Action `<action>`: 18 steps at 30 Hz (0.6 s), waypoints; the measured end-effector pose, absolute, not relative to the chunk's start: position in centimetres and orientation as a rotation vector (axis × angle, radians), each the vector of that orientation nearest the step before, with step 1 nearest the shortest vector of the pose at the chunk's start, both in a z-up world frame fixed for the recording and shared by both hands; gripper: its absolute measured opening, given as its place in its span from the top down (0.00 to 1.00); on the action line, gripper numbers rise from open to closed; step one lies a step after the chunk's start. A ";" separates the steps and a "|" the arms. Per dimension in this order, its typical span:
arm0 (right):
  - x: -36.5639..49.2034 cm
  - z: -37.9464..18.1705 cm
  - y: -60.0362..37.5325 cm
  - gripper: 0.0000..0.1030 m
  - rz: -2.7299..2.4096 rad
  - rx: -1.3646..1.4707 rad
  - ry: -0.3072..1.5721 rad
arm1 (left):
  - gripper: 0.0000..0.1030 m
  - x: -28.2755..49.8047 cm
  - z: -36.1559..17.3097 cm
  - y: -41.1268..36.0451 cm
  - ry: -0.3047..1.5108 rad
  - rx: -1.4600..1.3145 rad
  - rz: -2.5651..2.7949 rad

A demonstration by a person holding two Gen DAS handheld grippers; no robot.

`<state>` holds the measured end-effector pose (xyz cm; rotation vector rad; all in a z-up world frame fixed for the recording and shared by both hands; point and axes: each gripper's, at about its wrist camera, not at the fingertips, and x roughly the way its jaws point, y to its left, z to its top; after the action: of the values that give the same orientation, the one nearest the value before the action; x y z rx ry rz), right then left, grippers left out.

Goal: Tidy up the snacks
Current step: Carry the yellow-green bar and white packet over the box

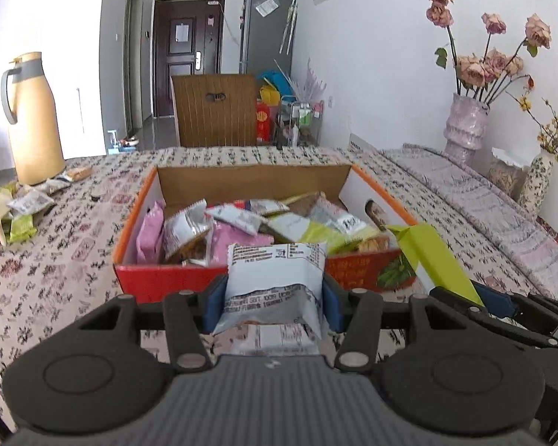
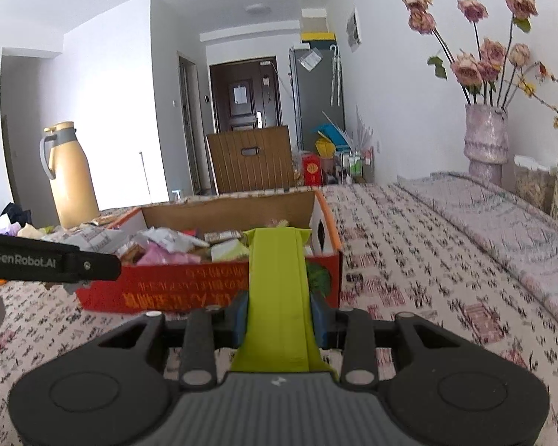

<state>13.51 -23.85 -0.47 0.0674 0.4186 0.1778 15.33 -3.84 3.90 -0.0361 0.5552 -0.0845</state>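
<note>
Box point(image 1: 241, 182) straight ahead of both. Left gripper point(image 1: 275, 297) pinching white packet point(image 1: 275, 271), right gripper point(image 2: 279, 319) pinching green packet point(image 2: 279, 290), long axis toward box; right nearer its right end.

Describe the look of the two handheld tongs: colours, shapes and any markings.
Both tongs, left and right, look alike: matte black plastic linkage arms with silver pivot pins, two round black discs flanking a ribbed grey centre body with a small white logo, and blue pads lining the fingers. Seen from the right wrist camera, the left one's side reads "GenRobot.AI" in pale letters. No cables or sleeves are visible.
</note>
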 end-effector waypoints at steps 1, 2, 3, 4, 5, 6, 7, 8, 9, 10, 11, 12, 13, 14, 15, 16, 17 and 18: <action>13.8 -0.2 -23.7 0.68 0.179 0.064 0.410 | 0.48 15.6 4.1 -3.8 0.549 -0.034 -0.082; 14.1 0.1 -23.6 0.68 0.181 0.061 0.404 | 0.48 15.8 4.3 -3.8 0.545 -0.032 -0.080; 14.5 0.4 -23.5 0.68 0.182 0.057 0.396 | 0.48 16.1 4.5 -3.8 0.540 -0.029 -0.076; 14.8 0.6 -23.4 0.68 0.183 0.053 0.389 | 0.48 16.5 4.7 -3.7 0.536 -0.027 -0.072; 15.1 0.8 -23.2 0.68 0.183 0.051 0.382 | 0.48 16.8 4.9 -3.6 0.533 -0.026 -0.071; 15.5 1.1 -23.1 0.68 0.185 0.048 0.375 | 0.48 17.2 5.1 -3.6 0.529 -0.024 -0.068; 15.9 1.4 -22.9 0.68 0.186 0.046 0.368 | 0.48 17.7 5.3 -3.6 0.523 -0.021 -0.064; 16.3 1.6 -22.8 0.68 0.187 0.044 0.362 | 0.48 18.0 5.4 -3.5 0.521 -0.019 -0.061; 16.8 1.8 -22.7 0.68 0.187 0.044 0.357 | 0.48 18.4 5.5 -3.5 0.518 -0.017 -0.058; 17.3 2.0 -22.5 0.68 0.187 0.044 0.355 | 0.48 19.0 5.6 -3.4 0.516 -0.014 -0.054; 17.8 2.1 -22.4 0.68 0.188 0.045 0.354 | 0.48 19.5 5.7 -3.4 0.514 -0.012 -0.050; 18.3 2.2 -22.3 0.68 0.188 0.044 0.353 | 0.48 19.9 5.8 -3.3 0.512 -0.011 -0.047; 18.9 2.3 -22.2 0.68 0.189 0.043 0.351 | 0.48 20.4 5.9 -3.2 0.510 -0.010 -0.044; 19.4 2.4 -22.1 0.68 0.188 0.042 0.349 | 0.48 20.9 6.0 -3.1 0.509 -0.010 -0.040; 20.0 2.6 -22.1 0.68 0.188 0.042 0.347 | 0.48 21.4 6.1 -3.1 0.507 -0.009 -0.037; 20.6 2.7 -22.0 0.68 0.187 0.041 0.346 | 0.48 21.8 6.1 -3.0 0.505 -0.007 -0.034; 21.2 2.8 -21.9 0.68 0.187 0.040 0.344 | 0.48 22.3 6.1 -3.0 0.503 -0.005 -0.030; 21.8 2.8 -21.8 0.68 0.186 0.038 0.343 | 0.48 22.8 6.1 -3.0 0.502 -0.002 -0.027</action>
<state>21.80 -21.80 2.82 0.0379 0.3434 0.1858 22.82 -2.97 6.14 -0.0024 0.5022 -0.0266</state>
